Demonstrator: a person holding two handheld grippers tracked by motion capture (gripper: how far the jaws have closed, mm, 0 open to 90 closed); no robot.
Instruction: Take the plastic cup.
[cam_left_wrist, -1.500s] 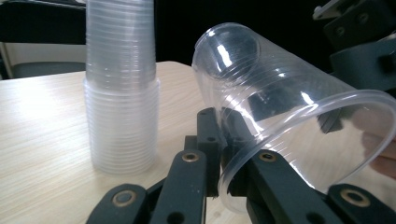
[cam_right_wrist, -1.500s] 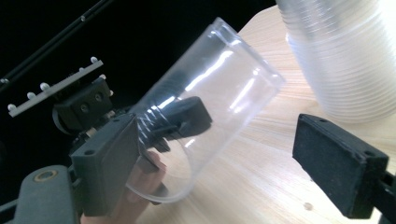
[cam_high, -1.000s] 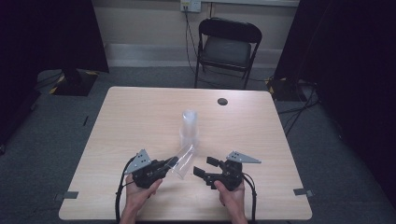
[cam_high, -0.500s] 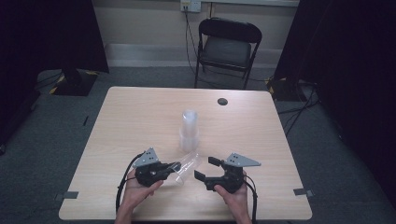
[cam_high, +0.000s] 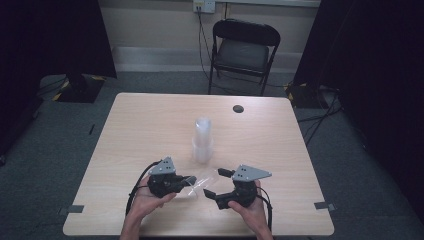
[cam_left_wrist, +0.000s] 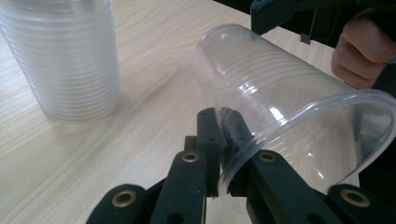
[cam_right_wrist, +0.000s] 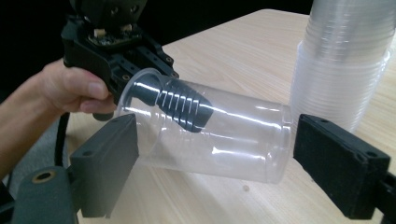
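Observation:
A clear plastic cup (cam_high: 202, 184) lies on its side just above the table near its front edge. My left gripper (cam_left_wrist: 222, 121) is shut on the cup's rim (cam_left_wrist: 247, 149), with one finger (cam_right_wrist: 182, 105) inside the cup and the other outside. My right gripper (cam_right_wrist: 215, 151) faces it with its jaws standing at the cup's two ends, one by the rim and one by the base. These jaws have just been opening, and the cup (cam_right_wrist: 233, 140) is between them without being pressed. A tall stack of clear cups (cam_high: 202, 140) stands upright behind both grippers.
A small black disc (cam_high: 238, 108) lies at the table's far side. A black folding chair (cam_high: 245, 50) stands beyond the wooden table (cam_high: 150, 125). Cables trail from both grippers over the table's front edge. The stack of cups (cam_right_wrist: 345, 60) is close beside the right jaw.
The cup in the left gripper has swung down from beside the stack to lie level between the two grippers. Both hands have shifted slightly toward the table's front edge.

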